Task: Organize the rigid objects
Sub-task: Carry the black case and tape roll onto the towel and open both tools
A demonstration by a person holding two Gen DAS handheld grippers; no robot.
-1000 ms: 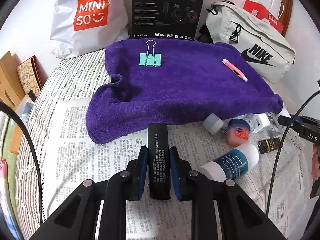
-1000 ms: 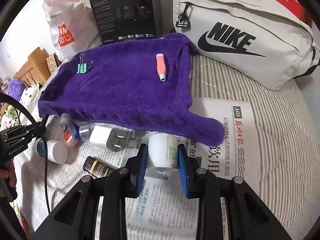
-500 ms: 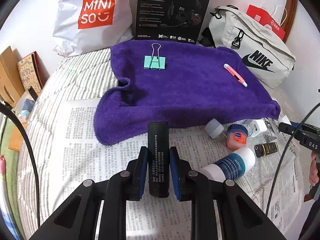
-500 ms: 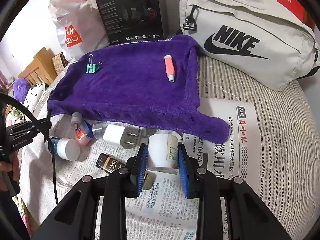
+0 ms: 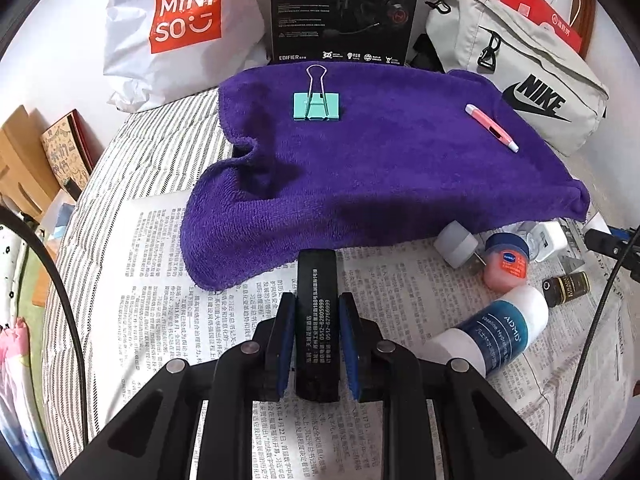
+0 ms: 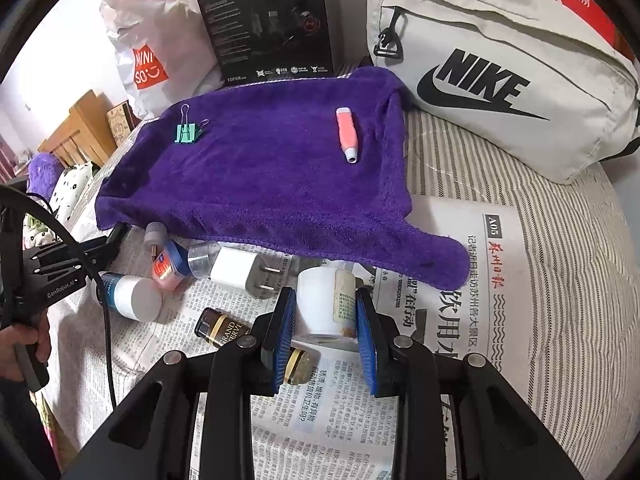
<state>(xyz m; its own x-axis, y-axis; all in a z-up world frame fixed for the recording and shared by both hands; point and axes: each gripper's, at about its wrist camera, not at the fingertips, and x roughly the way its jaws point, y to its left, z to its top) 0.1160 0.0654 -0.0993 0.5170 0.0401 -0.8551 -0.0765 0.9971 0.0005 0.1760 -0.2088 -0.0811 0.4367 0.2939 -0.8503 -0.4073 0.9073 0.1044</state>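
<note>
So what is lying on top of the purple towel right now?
On the purple towel lie a mint-green binder clip and a pink pen-shaped tube, well apart. Anything beneath the towel is covered, so that cannot be judged.

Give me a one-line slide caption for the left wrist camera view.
Left gripper clamps a black box above newspaper, facing a purple towel holding a binder clip and pink pen.

The room is bright with soft, even light. Shadows are faint; a soft dark patch sits in the fold of the purple towel (image 5: 380,168). Both pictures are round and bend at the sides, with black corners. Everything looks sharp. The white wall (image 5: 60,20) glows very pale.
</note>
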